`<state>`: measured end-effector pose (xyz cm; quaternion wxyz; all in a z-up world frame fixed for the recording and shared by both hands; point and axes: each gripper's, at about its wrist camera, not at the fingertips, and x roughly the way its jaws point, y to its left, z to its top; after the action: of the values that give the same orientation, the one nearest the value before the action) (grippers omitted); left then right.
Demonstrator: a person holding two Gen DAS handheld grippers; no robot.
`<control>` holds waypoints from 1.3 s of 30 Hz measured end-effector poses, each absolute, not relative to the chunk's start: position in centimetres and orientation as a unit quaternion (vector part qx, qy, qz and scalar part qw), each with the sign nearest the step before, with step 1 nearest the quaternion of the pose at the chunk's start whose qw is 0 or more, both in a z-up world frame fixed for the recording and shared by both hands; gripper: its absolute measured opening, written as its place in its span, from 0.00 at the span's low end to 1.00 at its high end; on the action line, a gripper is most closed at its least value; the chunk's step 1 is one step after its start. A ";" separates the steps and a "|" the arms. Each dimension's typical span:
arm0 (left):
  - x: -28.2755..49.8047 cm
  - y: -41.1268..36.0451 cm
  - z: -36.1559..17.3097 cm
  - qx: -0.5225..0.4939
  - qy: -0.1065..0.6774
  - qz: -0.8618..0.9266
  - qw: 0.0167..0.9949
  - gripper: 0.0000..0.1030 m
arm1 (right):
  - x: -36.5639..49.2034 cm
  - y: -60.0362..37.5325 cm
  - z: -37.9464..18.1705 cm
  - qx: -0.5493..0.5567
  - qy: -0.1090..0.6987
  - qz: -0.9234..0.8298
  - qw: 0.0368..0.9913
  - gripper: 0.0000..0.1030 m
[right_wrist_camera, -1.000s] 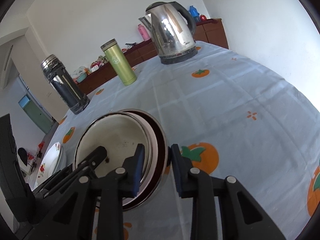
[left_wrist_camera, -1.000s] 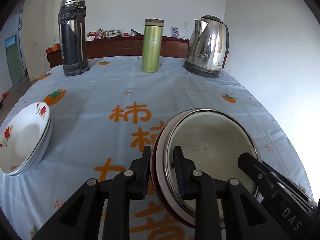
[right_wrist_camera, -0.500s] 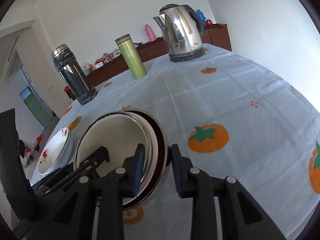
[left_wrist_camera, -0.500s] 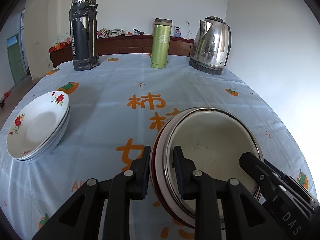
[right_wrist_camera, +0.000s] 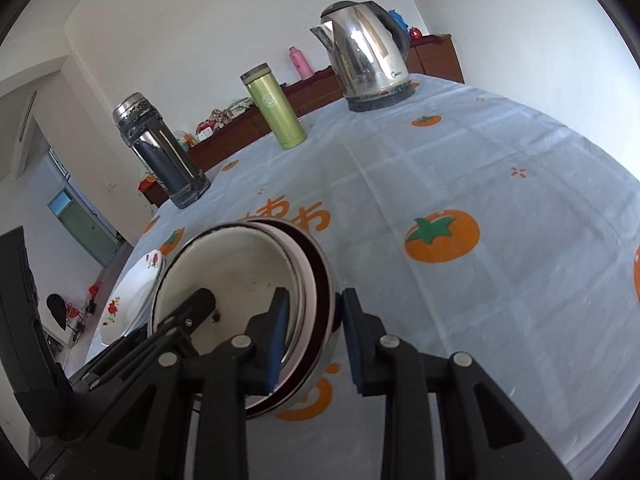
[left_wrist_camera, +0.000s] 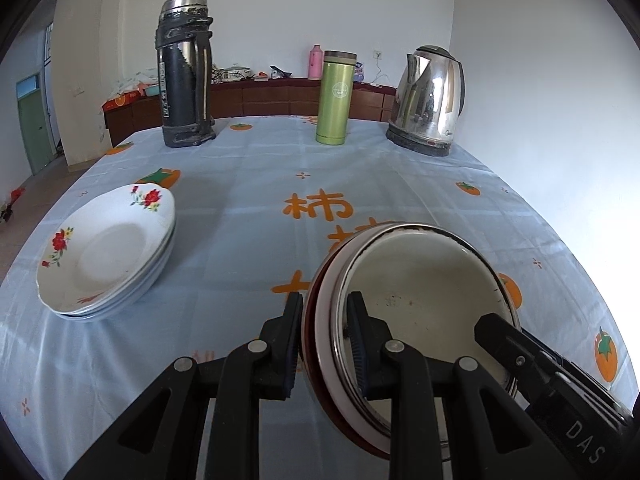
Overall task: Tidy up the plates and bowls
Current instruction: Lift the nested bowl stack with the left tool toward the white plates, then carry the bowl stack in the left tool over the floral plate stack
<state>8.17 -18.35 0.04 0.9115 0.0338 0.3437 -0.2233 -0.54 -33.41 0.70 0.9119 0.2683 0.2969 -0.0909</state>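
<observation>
Both grippers grasp the nested bowls [left_wrist_camera: 416, 304] by opposite rims: the left gripper [left_wrist_camera: 324, 340] and the right gripper [right_wrist_camera: 312, 332] each have their jaws nearly closed on the wall, holding the stack tilted above the table's [left_wrist_camera: 248, 184] near middle. The plates [left_wrist_camera: 104, 256] sit already stacked near the left edge. Setting the bowls down seems to remain.

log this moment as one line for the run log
left gripper: shut on bowls | right gripper: shut on bowls | bowls: tilted above tablecloth | plates: stacked left
</observation>
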 end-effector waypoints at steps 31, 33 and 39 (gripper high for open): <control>10.2 -9.5 0.7 0.011 0.333 -0.201 0.921 0.24 | 1.6 -25.1 0.8 0.271 0.307 -0.063 0.910 0.26; 10.4 -9.0 0.8 0.008 0.332 -0.200 0.922 0.24 | 1.8 -24.8 0.8 0.270 0.308 -0.062 0.910 0.26; 10.8 -7.8 0.8 0.000 0.333 -0.195 0.923 0.24 | 2.3 -23.6 1.0 0.265 0.308 -0.056 0.912 0.26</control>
<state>10.80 -7.85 0.79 0.9227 0.0002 0.3326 -0.1952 2.26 -23.62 1.01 0.9118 0.2653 0.3083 -0.0561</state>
